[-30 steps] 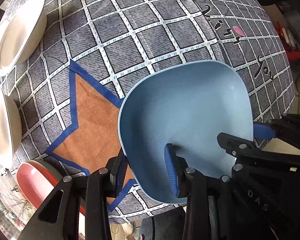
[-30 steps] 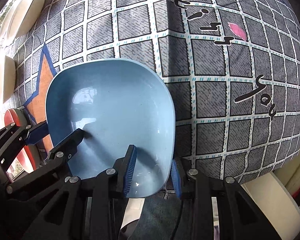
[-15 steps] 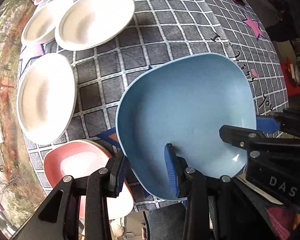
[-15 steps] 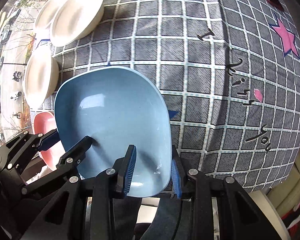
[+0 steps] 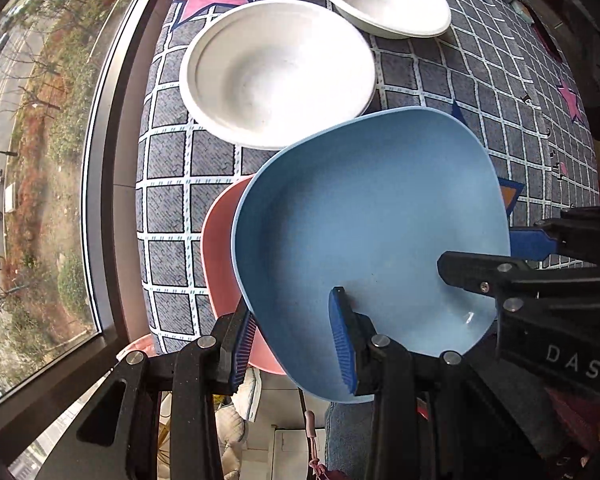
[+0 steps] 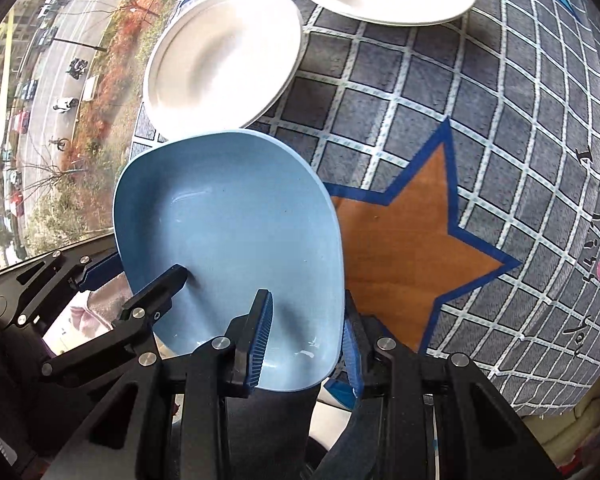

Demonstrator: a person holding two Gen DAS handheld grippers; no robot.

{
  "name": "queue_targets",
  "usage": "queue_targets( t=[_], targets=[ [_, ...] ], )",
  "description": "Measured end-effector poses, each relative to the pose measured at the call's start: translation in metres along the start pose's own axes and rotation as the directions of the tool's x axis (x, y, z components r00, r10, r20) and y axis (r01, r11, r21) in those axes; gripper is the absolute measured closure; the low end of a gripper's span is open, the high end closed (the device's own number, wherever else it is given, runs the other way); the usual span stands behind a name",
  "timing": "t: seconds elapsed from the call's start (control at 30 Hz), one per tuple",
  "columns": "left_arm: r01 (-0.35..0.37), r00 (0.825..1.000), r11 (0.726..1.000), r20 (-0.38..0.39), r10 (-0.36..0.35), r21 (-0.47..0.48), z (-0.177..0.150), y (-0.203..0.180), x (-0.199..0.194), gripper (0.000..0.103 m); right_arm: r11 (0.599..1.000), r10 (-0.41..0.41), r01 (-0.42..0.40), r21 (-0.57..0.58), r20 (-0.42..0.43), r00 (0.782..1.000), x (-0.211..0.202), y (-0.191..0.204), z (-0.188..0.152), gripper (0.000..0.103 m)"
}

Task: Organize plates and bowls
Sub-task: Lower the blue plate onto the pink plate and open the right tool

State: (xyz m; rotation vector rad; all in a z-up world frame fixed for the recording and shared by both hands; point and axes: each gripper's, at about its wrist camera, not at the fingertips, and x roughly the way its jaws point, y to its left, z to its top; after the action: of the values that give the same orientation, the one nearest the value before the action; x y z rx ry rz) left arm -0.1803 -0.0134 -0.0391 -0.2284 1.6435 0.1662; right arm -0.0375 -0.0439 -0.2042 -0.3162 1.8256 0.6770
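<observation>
Both grippers, left (image 5: 290, 340) and right (image 6: 306, 338), clamp empty blue plate (image 5: 364, 240) rim; plate above pink plate (image 5: 218, 256); white bowl (image 5: 276, 72) empty nearby.

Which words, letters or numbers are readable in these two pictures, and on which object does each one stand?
"DAS": white letters on the black body of the right claw, seen from the left wrist camera.
Black handwriting-style lettering on the checked tablecloth, right edge: too warped to read.
Blue plate, white bowls: no text.
</observation>
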Motion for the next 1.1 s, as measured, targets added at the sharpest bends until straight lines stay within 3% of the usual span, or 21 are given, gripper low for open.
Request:
queue_targets(
  t=[0.23,0.3,0.4,0.47,0.53,0.57,0.63,0.77,0.93,1.1],
  targets=[
    [-0.038,0.999,0.999,-0.012,0.038,-0.030,0.014,0.002,0.013,0.064,1.000,0.024,-0.023,0.010,-0.057,0.998,0.018,0.008,0.012,0.067],
    [-0.041,0.999,0.999,-0.015,0.040,-0.036,0.014,0.005,0.021,0.059,0.999,0.038,-0.037,0.021,-0.069,0.997,0.020,0.008,0.024,0.067],
    [-0.054,0.998,0.997,-0.017,0.053,-0.054,0.009,0.014,0.031,0.043,0.998,0.054,-0.052,0.027,-0.072,0.996,0.017,0.002,0.028,0.067],
    [-0.087,0.996,0.994,-0.013,0.087,-0.065,0.009,0.019,0.032,0.031,0.998,0.053,-0.051,0.036,-0.070,0.996,0.015,-0.001,0.030,0.057],
    [-0.089,0.996,0.993,-0.009,0.088,-0.083,0.008,0.032,0.036,0.023,0.998,0.028,-0.026,0.049,-0.049,0.998,0.013,-0.003,0.038,0.022],
    [-0.079,0.997,0.992,-0.005,0.079,-0.097,0.009,0.036,0.035,0.023,0.997,0.042,-0.040,0.059,-0.032,0.999,0.007,-0.010,0.036,0.018],
    [-0.057,0.998,0.990,0.003,0.058,-0.130,0.009,0.045,0.034,0.023,0.994,0.070,-0.069,0.088,-0.007,0.997,0.001,-0.019,0.033,0.018],
    [-0.034,0.999,0.984,0.019,0.038,-0.174,0.015,0.051,0.029,0.023,0.987,0.049,-0.048,0.152,0.001,0.999,-0.002,-0.032,0.029,0.018],
    [-0.040,0.999,0.987,0.020,0.043,-0.157,0.019,0.045,0.030,0.022,0.975,0.035,-0.029,0.221,-0.026,0.999,-0.002,-0.049,0.008,0.018],
    [-0.040,0.999,0.988,0.015,0.043,-0.147,0.020,0.037,0.028,0.022,0.974,0.020,-0.012,0.226,-0.033,0.999,0.003,-0.045,0.018,0.018]
  ],
)
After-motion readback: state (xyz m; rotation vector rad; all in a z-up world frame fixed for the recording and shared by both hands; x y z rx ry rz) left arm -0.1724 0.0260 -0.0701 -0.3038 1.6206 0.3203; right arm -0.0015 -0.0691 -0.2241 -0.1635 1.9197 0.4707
